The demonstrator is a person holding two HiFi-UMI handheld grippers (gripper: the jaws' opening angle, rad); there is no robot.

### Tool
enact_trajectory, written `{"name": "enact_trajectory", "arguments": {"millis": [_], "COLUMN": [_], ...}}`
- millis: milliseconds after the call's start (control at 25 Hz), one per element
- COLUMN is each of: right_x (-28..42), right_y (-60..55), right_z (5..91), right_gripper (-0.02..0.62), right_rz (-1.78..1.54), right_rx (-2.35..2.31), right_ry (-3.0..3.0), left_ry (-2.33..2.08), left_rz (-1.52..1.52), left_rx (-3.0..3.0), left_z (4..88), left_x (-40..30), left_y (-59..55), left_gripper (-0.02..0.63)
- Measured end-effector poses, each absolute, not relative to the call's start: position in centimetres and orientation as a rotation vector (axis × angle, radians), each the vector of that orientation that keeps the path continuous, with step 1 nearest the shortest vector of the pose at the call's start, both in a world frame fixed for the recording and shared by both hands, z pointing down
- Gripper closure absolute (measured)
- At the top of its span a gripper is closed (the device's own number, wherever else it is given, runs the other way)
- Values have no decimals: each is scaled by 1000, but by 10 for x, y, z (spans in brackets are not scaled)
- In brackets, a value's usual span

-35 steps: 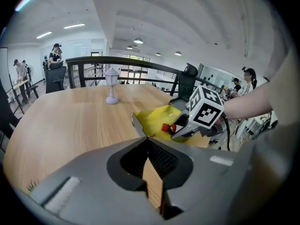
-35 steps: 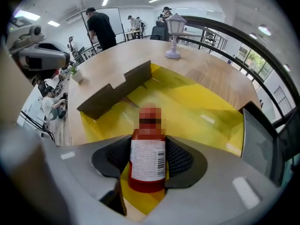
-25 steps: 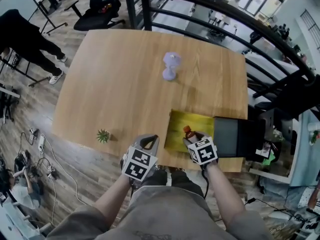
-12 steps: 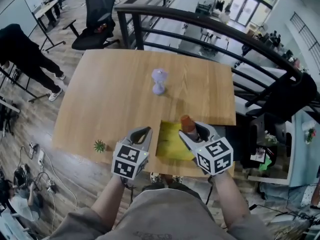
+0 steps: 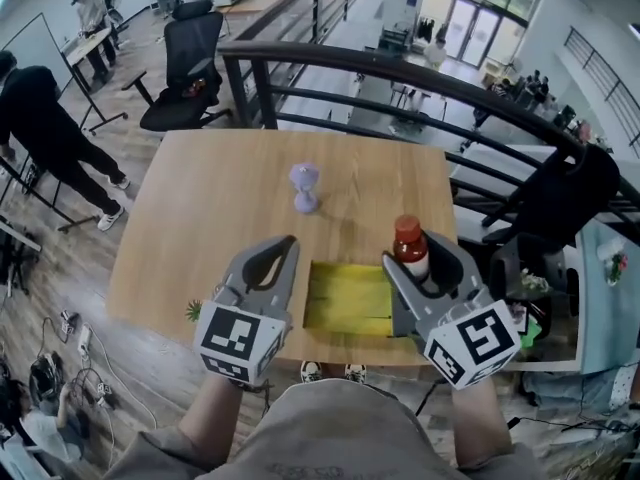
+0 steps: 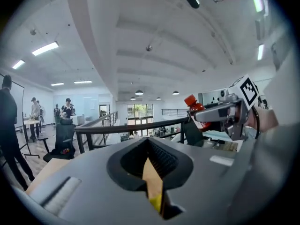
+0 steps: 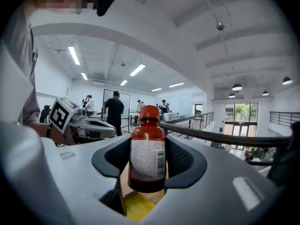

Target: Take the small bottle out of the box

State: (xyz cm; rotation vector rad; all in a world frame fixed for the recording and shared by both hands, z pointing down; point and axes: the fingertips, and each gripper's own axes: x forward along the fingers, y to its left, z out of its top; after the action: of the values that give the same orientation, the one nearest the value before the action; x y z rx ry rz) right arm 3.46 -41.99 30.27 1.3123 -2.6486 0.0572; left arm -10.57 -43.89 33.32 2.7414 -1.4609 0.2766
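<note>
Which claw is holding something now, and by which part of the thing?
The right claw holds the small bottle by its labelled body, red cap up. The left claw is shut and empty.

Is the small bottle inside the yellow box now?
No, the right gripper holds the small bottle upright in the air, outside the yellow box.

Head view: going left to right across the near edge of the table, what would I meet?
Left hand-held gripper → yellow box → right hand-held gripper, shut on the small bottle.
</note>
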Motion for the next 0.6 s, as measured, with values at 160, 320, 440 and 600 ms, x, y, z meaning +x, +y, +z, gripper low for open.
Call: {"name": "enact_trajectory", "arguments": {"millis": [160,320,440,600], "right_x": [52,66,74,81], "right_y": [-405,-388,-376,-365], "right_z": [272,255,251,256], "right_gripper": [373,371,371,373], "right_rz": [-21,-14,25,153], "right_rx": [1393,1464,1498,1470], "right_ry": [-2672,-2708,-2730,-2778], "left_ry": [-1511,-1523,-1507,-1490], "left_rz": [211,215,216,277], "left_rx": [2792,2816,2802,2822], "left_z": [298,280,277,286], "left_x": [-99,-94,-89,-79], "left_y": [-430,-419,-410,-403], "left_gripper": [606,606,606,606]}}
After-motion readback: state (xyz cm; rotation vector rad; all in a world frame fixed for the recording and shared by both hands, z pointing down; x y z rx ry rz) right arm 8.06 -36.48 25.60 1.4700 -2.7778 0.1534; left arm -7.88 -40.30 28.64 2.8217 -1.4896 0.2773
